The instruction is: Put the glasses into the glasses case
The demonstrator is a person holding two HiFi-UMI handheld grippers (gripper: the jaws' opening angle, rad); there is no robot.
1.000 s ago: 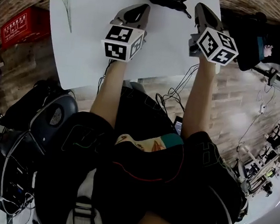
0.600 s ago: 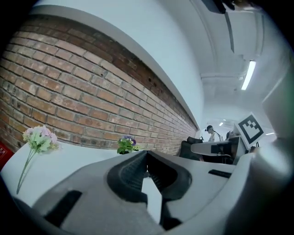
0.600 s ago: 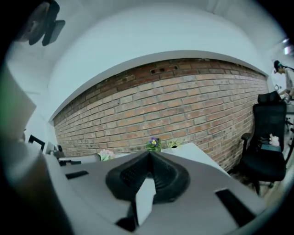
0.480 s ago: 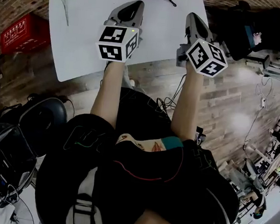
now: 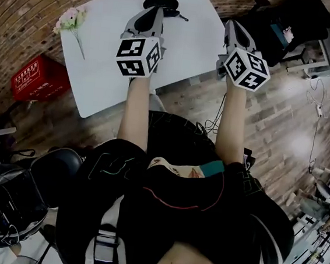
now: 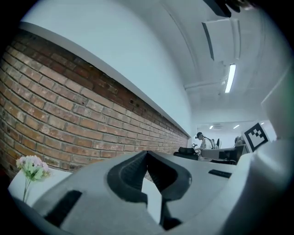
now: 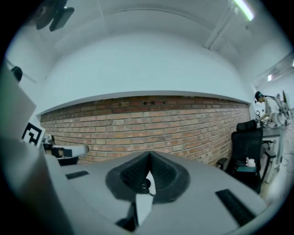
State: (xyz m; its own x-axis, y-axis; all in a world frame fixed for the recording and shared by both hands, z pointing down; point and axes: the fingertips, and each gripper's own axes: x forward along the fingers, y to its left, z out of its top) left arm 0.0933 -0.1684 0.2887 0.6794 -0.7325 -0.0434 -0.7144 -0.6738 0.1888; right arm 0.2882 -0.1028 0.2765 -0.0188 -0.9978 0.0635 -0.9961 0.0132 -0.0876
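Left gripper (image 5: 156, 10) shut, tips pressed together with nothing between them. Same for the right gripper (image 5: 231, 24): closed and empty. Both held above the white table (image 5: 102, 57), the right one near its right edge, and aimed level at the brick wall, not down at the work.

At the far end of the table, just past the left gripper's tip, a black glasses case (image 5: 159, 4). A thin dark piece pokes out at its right, probably an arm of the glasses (image 5: 178, 15). Too small there to tell whether the lid is up or down, or whether the glasses sit inside, on top or beside. Fits a case waiting to be filled as well as one already filled and left.

Either way, best to tip the tools down and bring the case into their own views before judging further. Glasses likely light and easy to scratch, so safer taken by the bridge or a folded arm than by a lens. Also worth keeping clear of the pink flowers (image 5: 71, 18) at the left edge.
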